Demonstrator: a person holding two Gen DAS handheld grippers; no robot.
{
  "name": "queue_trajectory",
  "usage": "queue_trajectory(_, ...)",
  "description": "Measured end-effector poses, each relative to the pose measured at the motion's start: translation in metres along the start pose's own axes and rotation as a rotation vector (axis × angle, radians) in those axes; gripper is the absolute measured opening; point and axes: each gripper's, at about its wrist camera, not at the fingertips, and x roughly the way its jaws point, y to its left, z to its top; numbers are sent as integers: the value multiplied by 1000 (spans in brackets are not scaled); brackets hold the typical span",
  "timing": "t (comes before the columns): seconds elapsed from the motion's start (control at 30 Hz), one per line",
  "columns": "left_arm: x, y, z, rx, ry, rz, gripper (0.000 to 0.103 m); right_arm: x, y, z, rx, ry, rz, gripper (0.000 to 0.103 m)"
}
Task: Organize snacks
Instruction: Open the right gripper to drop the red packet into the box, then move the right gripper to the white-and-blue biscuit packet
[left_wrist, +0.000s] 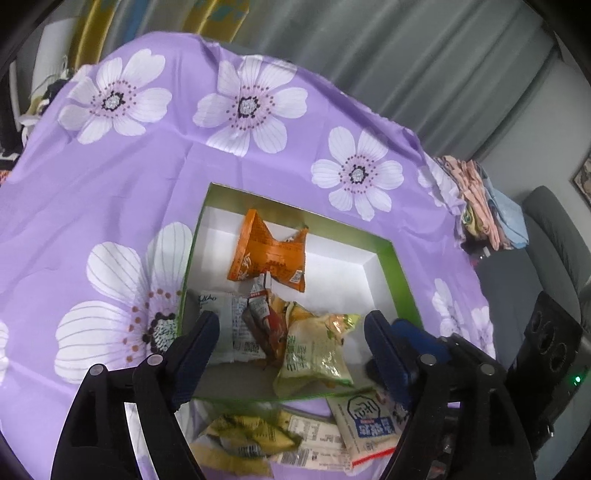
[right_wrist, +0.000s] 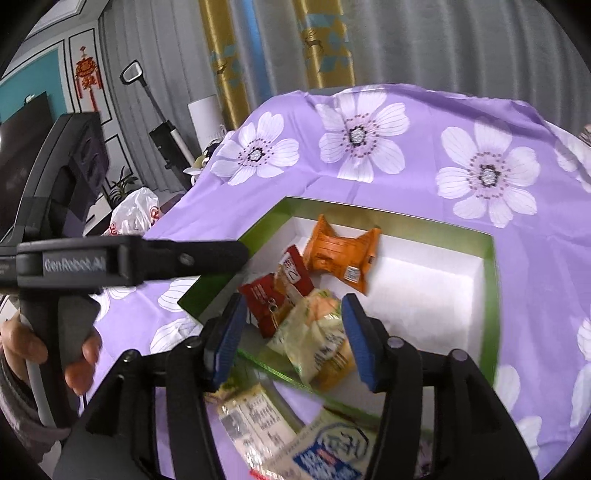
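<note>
A green box with a white inside (left_wrist: 391, 258) (right_wrist: 491, 295) sits on the purple flowered cloth. In it lie an orange packet (left_wrist: 269, 254) (right_wrist: 340, 258), a red packet (left_wrist: 266, 325) (right_wrist: 266, 299), a white packet (left_wrist: 229, 328) and a pale green packet (left_wrist: 314, 350) (right_wrist: 317, 339). My left gripper (left_wrist: 291, 350) is open above the box's near side. My right gripper (right_wrist: 291, 336) is open over the pale green packet, which lies between its fingers, not gripped. More packets lie on the cloth in front of the box: a yellow one (left_wrist: 240, 439), a white-and-blue one (left_wrist: 365, 417) (right_wrist: 325, 454).
The left gripper's body (right_wrist: 122, 262), held by a hand (right_wrist: 22, 350), crosses the left of the right wrist view. The right gripper's fingers (left_wrist: 410, 339) show at the box's right edge. Folded cloths (left_wrist: 480, 199) lie at the table's right. Curtains hang behind.
</note>
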Motion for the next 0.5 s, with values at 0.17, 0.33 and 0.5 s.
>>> queue_trajectory(0.17, -22, -3, -12, -1, -20, 6, 81, -27, -11, -14, 38, -11, -26, 60)
queue_trajectory(0.33, -35, -4, -30, -8, -4, 25, 82, -47, -16, -30, 74, -5, -33, 62)
queue_trajectory(0.5, -43, -4, -54, -8, 8, 52, 82, -59, -18, -51, 104, 20, -38, 65)
